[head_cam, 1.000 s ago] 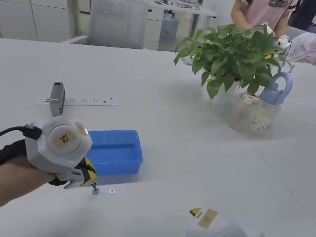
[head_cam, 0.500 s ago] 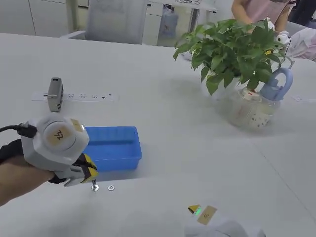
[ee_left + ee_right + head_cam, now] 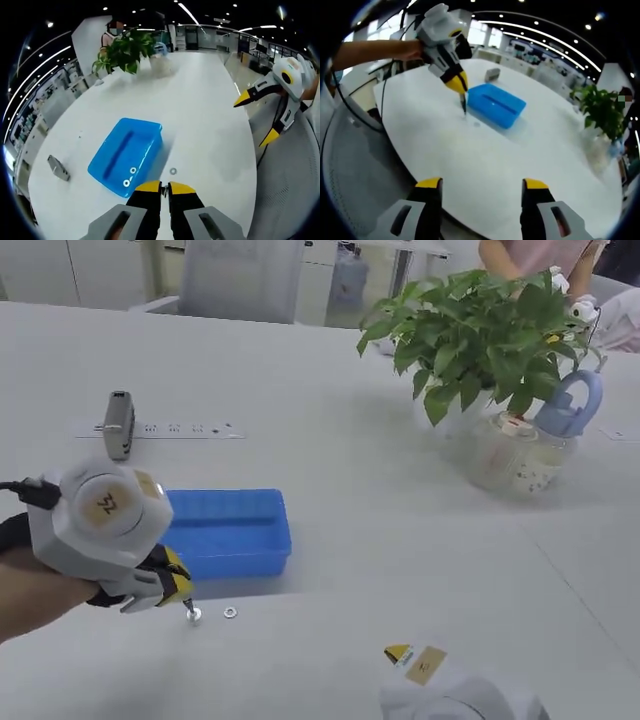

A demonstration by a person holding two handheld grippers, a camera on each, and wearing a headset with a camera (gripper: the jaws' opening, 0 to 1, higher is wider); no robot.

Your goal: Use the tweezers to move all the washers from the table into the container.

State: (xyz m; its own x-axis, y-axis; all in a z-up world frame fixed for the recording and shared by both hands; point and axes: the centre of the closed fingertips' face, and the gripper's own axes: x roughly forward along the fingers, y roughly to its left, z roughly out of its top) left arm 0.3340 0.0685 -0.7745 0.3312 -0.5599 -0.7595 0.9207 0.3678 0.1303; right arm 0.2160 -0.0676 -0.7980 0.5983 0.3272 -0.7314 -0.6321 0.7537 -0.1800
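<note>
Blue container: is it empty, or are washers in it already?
Not empty. In the left gripper view two washers lie inside the blue container; another washer lies on the table outside it.

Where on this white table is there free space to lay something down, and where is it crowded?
Free: the bare stretch between the blue plastic container and the green potted plant; also beyond the white power strip. Crowded: before the container, where two small metal washers lie by the tweezers in the left gripper.
</note>
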